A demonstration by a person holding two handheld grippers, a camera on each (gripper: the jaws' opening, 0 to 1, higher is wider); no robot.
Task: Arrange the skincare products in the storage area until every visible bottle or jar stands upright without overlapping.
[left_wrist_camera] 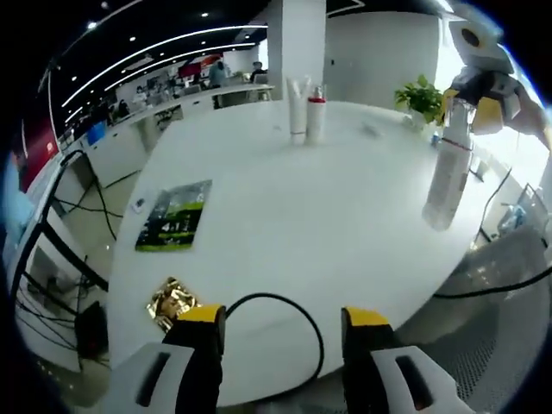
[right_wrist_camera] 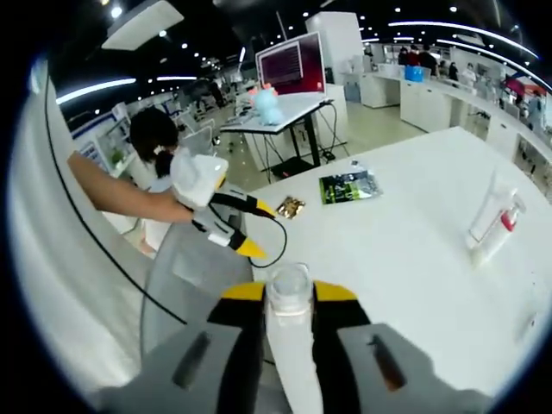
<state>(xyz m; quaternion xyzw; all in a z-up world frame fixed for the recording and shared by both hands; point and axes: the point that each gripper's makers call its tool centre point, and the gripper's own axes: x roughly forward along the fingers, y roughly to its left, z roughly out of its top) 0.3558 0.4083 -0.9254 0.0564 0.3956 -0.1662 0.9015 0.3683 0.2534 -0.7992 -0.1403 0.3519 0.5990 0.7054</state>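
Observation:
My right gripper (right_wrist_camera: pixel 289 295) is shut on a white bottle with a clear cap (right_wrist_camera: pixel 291 345). From the left gripper view, that bottle (left_wrist_camera: pixel 448 177) hangs above the table's right edge under my right gripper (left_wrist_camera: pixel 468 110). A white tube (left_wrist_camera: pixel 297 108) and a white bottle with a red cap (left_wrist_camera: pixel 316 116) stand side by side at the far side of the white table (left_wrist_camera: pixel 285 198). The same tube (right_wrist_camera: pixel 488 205) and red-capped bottle (right_wrist_camera: pixel 502 228) appear at the right of the right gripper view. My left gripper (left_wrist_camera: pixel 285 319) is open over the near table edge, holding nothing; it (right_wrist_camera: pixel 257 230) is held by a person's hand.
A green packet (left_wrist_camera: pixel 175 216) and a gold foil packet (left_wrist_camera: pixel 172 302) lie on the table's left part. A black cable (left_wrist_camera: pixel 285 302) loops over the near edge. A potted plant (left_wrist_camera: pixel 423 99) stands at the far right. A desk with a red-screened monitor (right_wrist_camera: pixel 293 65) stands beyond the table.

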